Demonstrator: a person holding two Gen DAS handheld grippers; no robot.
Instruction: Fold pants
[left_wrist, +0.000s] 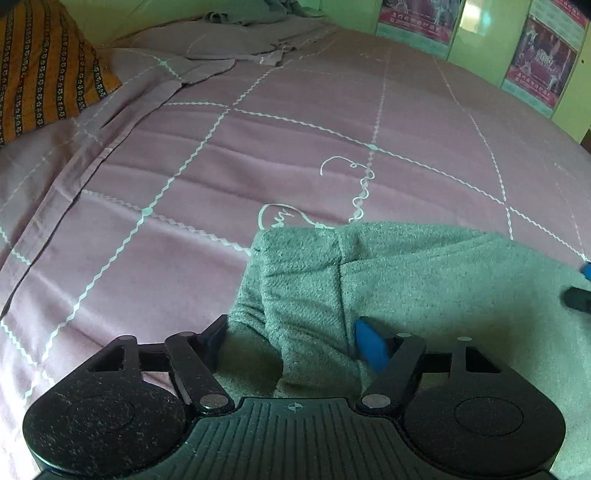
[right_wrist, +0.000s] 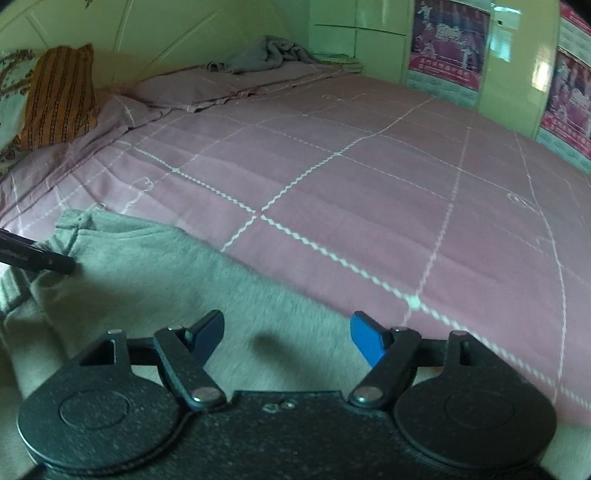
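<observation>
We see pants (left_wrist: 388, 280) on bed (left_wrist: 221, 155), bunched, fold barely begun; left gripper (left_wrist: 288, 339) clamping fabric ridge, seemingly; right gripper (right_wrist: 288, 332) unclenched over pants, nothing grasped; most folding left

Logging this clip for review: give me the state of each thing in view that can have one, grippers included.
grey pants: lying partly folded and bunched on the bed, not yet a neat fold.
left gripper: jaws around a bunched fold of the pants; whether the pads press cannot be told.
right gripper: open, over flat fabric, gripping nothing.
pink bedsheet: spread flat.
striped orange pillow: propped upright at the headboard.
grey blanket: crumpled at the far end.
</observation>
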